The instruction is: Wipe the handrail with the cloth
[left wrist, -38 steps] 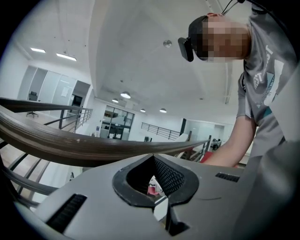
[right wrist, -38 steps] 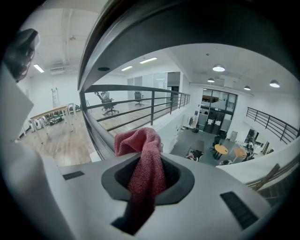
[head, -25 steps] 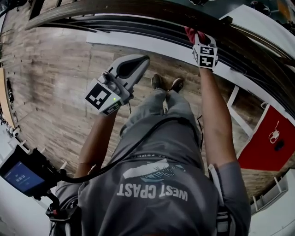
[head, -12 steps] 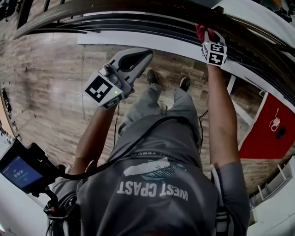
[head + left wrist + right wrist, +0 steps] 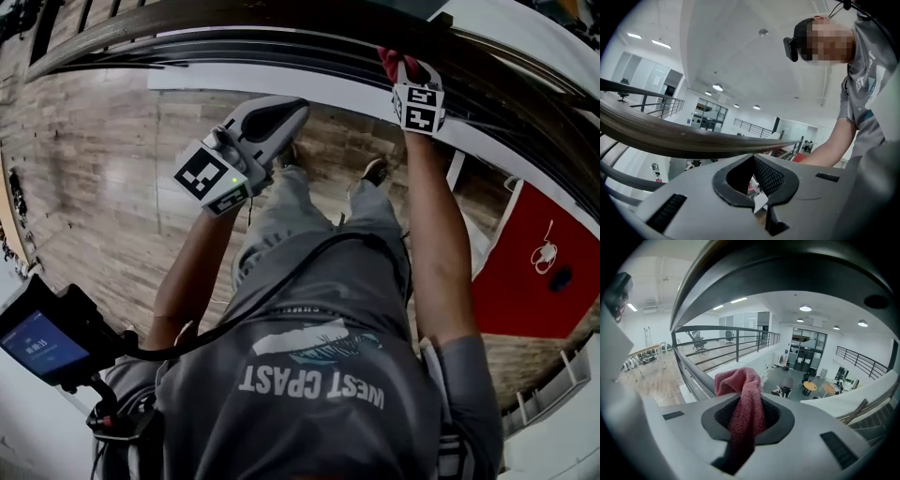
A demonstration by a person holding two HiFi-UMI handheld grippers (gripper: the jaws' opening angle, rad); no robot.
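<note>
Right tongs: The right tongs [image 5: 410,82] were closed on the cloth [image 5: 745,399], a pink-red knitted rag. It was pinched in the throat between the jaws, with a bunched end standing out in front.
Left tongs: The left tongs [image 5: 757,187] had their jaws drawn together with nothing between them. They were held in the air below and short of the rail.
Cloth: In the head view its red tip [image 5: 387,62] lay right at the near edge of the handrail [image 5: 670,136], up at the end of the outstretched right arm. Whether it pressed on the wood could not be told.
Handrail: It was a long dark wooden band curving away to the left, with metal bars beneath it. It ran above the left tongs without touching them.
Surroundings: The plank floor [image 5: 103,169] lay under the person's feet.
Step in hand: Judging by the grip and reach, this was the wiping stroke itself, done by the right tongs alone.
Next move: It would likely call for keeping the rag bearing on the rail while sliding along the curve, firmly enough that the cloth did not pull free.
</note>
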